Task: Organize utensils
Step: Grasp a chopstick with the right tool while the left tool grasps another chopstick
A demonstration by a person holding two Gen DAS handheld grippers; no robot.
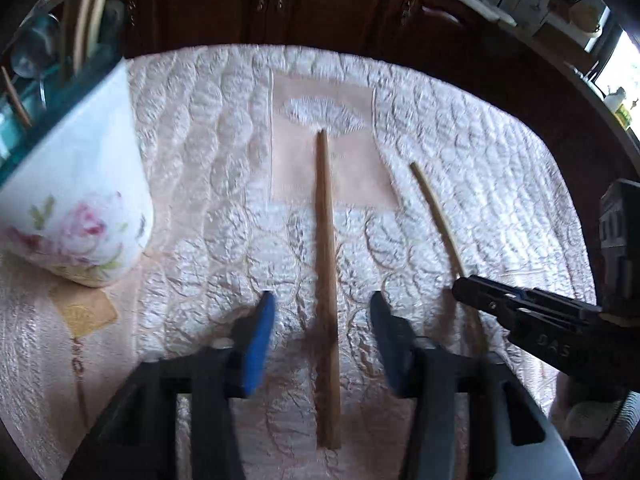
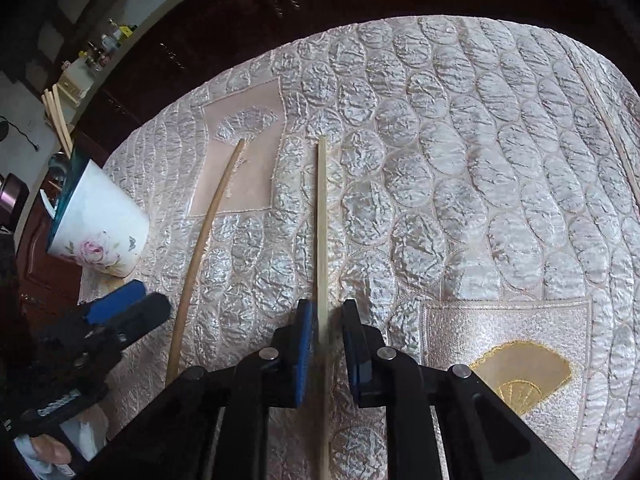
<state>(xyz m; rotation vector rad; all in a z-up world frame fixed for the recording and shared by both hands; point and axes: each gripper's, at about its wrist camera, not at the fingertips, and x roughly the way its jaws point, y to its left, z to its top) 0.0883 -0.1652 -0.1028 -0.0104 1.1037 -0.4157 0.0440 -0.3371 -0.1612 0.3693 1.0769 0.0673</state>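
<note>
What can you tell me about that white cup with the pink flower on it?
The white cup looks like glazed ceramic, painted with a pink rose and green leaves, with a teal-looking inside. It stands at the edge of the quilted cloth, wider at the rim than the base, apparently upright. Several pale wooden chopsticks and a metal spoon stand in it. No gripper touches it.

**Background only**

Quilted pale-pink cloth (image 2: 460, 168) covers the table, shiny scalloped pattern with plain panels; one panel has a gold fan motif (image 2: 524, 376). Dark wood cabinets (image 1: 320, 4) with brass handles behind the table. Cluttered white shelf (image 2: 80, 64) with small bottles at far left, too small to identify.
</note>
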